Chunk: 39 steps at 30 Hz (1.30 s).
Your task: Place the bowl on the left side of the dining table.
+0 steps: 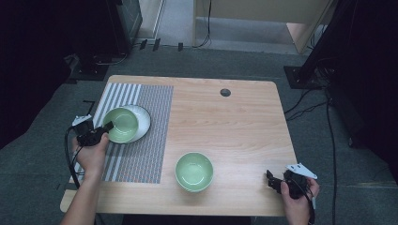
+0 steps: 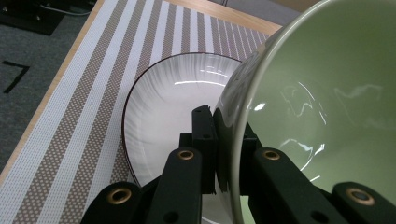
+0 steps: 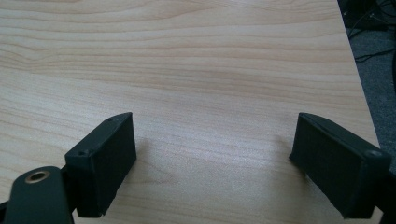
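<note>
A glossy pale green ceramic bowl [image 1: 121, 124] is being set onto a shallow white plate with a dark rim [image 1: 143, 123].

The bowl's near rim is pinched between the closed jaws of the left gripper [image 1: 106, 127], and the bowl sits tilted over the plate, which lies on the striped woven placemat [image 1: 141, 154]. The step in hand is judged to be placement; next, the bowl must be levelled, lowered and released. The right gripper [image 3: 212, 163] is held wide open and empty, well right of the plate, beyond a second green bowl [image 1: 194, 171].
</note>
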{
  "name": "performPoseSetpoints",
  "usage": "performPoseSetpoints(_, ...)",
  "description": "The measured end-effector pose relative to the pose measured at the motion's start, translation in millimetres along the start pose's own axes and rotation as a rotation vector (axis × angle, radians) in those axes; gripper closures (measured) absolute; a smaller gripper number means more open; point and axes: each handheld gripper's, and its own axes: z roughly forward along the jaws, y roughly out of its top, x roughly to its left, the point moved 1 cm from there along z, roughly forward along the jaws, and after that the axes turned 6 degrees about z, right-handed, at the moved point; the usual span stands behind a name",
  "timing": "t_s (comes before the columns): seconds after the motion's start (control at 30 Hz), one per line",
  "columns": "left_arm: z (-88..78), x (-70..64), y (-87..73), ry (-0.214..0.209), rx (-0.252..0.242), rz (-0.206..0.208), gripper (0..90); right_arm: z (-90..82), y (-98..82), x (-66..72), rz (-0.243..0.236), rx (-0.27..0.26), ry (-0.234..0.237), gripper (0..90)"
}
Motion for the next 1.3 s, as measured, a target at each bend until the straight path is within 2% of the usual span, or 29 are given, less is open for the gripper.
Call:
performPoseSetpoints(0.2,10.8,4.0,8.4,0.017,0.042,-0.004,84.6,0.0,0.0,0.0,0.000,0.000,0.000,13.5)
performPoseSetpoints(0.27,15.4,6.9,10.3,0.024,0.073,-0.009,84.6,0.0,0.0,0.0,0.000,0.000,0.000,13.6)
performPoseSetpoints(0.3,15.4,6.9,10.3,0.024,0.073,-0.009,84.6,0.0,0.0,0.0,0.000,0.000,0.000,13.6)
performPoseSetpoints(0.37,21.8,10.2,11.7,0.000,0.117,-0.020,84.6,0.0,0.0,0.0,0.000,0.000,0.000,13.6)
performPoseSetpoints(0.47,25.3,10.5,11.8,0.008,0.130,-0.013,84.6,0.0,0.0,0.0,0.000,0.000,0.000,13.6)
performPoseSetpoints(0.5,28.7,11.9,12.6,0.020,0.149,-0.006,84.6,0.0,0.0,0.0,0.000,0.000,0.000,13.6)
performPoseSetpoints(0.73,35.6,16.4,19.3,0.031,0.179,-0.012,84.5,0.0,0.0,0.0,0.000,0.000,0.000,13.6)
performPoseSetpoints(0.8,38.5,16.5,22.6,0.032,0.208,0.000,84.5,0.0,0.0,0.0,0.000,0.000,0.000,13.6)
performPoseSetpoints(0.83,41.5,16.6,25.9,0.018,0.234,-0.001,84.5,0.0,0.0,0.0,0.000,0.000,0.001,13.6)
performPoseSetpoints(0.87,41.5,16.6,25.9,0.018,0.234,-0.001,84.5,0.0,0.0,0.0,0.000,0.000,0.000,13.6)
performPoseSetpoints(0.9,43.7,16.2,28.8,0.017,0.254,-0.001,84.5,0.0,0.0,0.0,0.000,0.000,0.000,13.6)
performPoseSetpoints(0.97,44.9,16.0,30.2,0.016,0.264,-0.006,84.5,0.0,0.0,0.0,0.000,0.000,0.000,13.6)
performPoseSetpoints(1.1,49.5,18.6,35.8,0.010,0.321,-0.033,84.4,0.0,0.0,0.0,0.000,0.000,0.000,13.6)
performPoseSetpoints(1.3,54.3,19.2,40.8,0.014,0.361,-0.051,84.1,0.0,0.0,0.0,0.000,0.000,0.000,13.6)
